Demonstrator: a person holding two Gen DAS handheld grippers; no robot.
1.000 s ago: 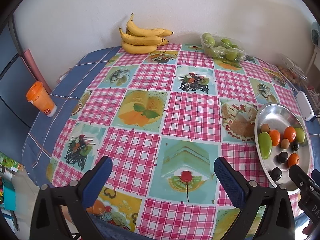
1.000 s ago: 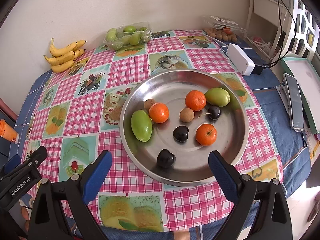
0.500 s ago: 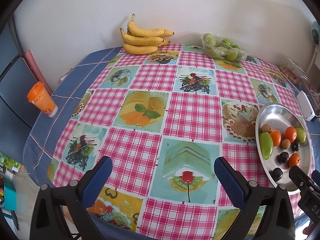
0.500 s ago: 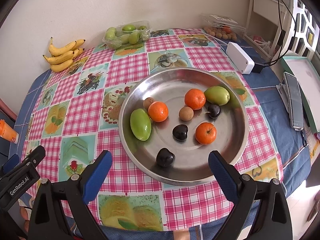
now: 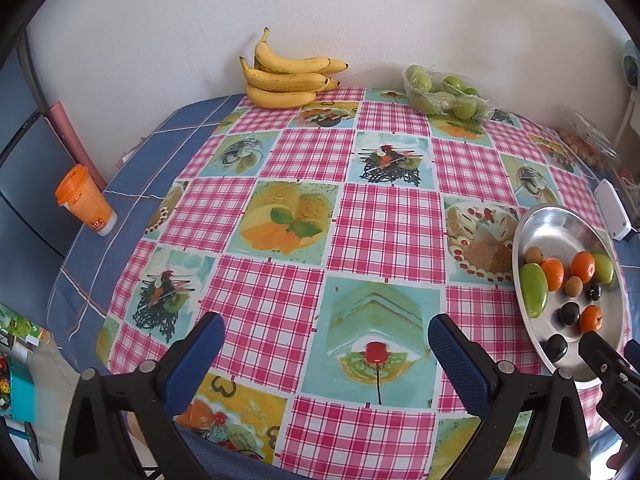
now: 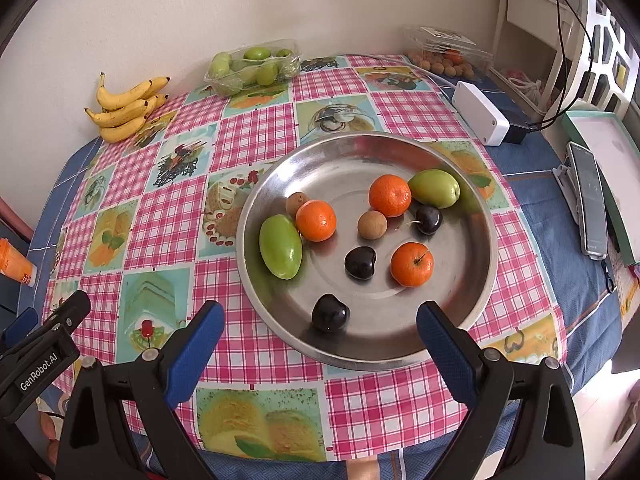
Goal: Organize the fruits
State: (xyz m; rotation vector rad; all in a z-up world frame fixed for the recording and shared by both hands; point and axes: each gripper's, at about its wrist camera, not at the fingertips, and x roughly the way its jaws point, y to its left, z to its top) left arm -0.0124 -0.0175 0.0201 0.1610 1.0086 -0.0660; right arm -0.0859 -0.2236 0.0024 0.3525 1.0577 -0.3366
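A round metal plate [image 6: 472, 280] sits on the checked tablecloth and holds mixed fruit: three oranges [image 6: 316, 221], two green fruits [image 6: 280, 246], three dark cherries [image 6: 360, 263] and two small brown fruits [image 6: 372, 224]. The plate also shows at the right of the left wrist view [image 5: 560, 224]. My right gripper [image 6: 318, 340] is open and empty, just in front of the plate's near rim. My left gripper [image 5: 326, 354] is open and empty over the tablecloth, left of the plate.
A bunch of bananas [image 5: 288, 80] and a clear tray of green fruits [image 5: 444, 94] lie at the far edge by the wall. An orange cup [image 5: 84, 200] stands at the left. A white box [image 6: 480, 114], a phone [image 6: 588, 204] and a tray of small brown fruits [image 6: 448, 54] are to the right.
Both views have shifted only slightly; the fruits and plate have not moved and both grippers stay open.
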